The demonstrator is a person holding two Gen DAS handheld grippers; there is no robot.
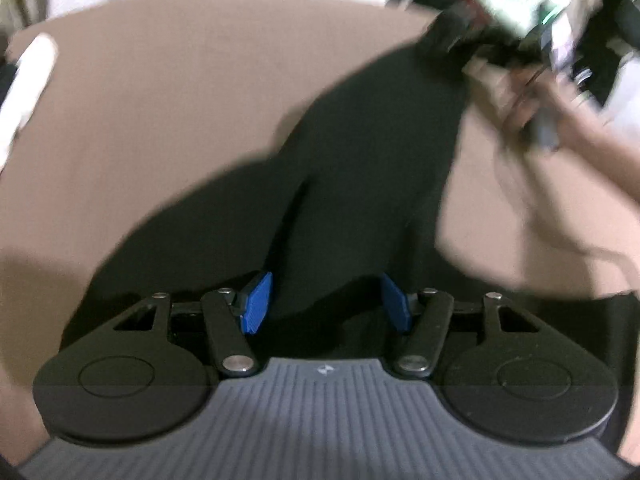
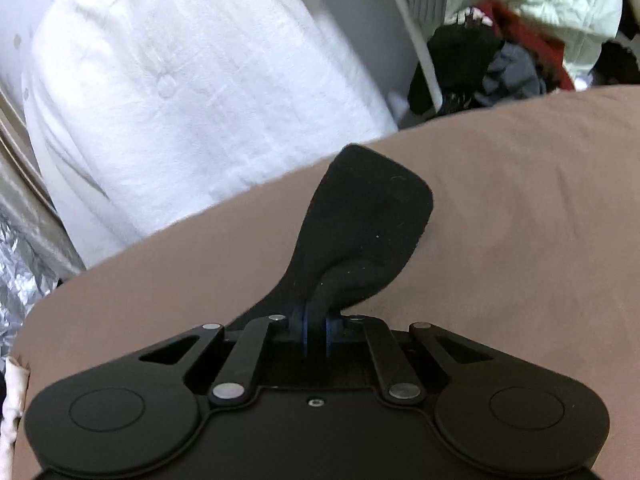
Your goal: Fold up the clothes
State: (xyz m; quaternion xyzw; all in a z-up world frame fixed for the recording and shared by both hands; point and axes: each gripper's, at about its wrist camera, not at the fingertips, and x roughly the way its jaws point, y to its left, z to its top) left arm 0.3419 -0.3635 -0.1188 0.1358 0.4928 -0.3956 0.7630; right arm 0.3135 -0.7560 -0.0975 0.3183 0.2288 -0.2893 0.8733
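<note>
Black cloth pinched on brown surface.
Right claw grips a cloth fold at lower centre; left claw stands half open over it.

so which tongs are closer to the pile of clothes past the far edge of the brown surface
Right. The right tongs, shut on the black garment, sit near the far edge by the clothes pile. The left tongs hang open over the garment's near end.

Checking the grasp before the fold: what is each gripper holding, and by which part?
The right gripper pinches the black garment at a bunched edge. The left gripper is open astride the cloth, gripping nothing.
</note>
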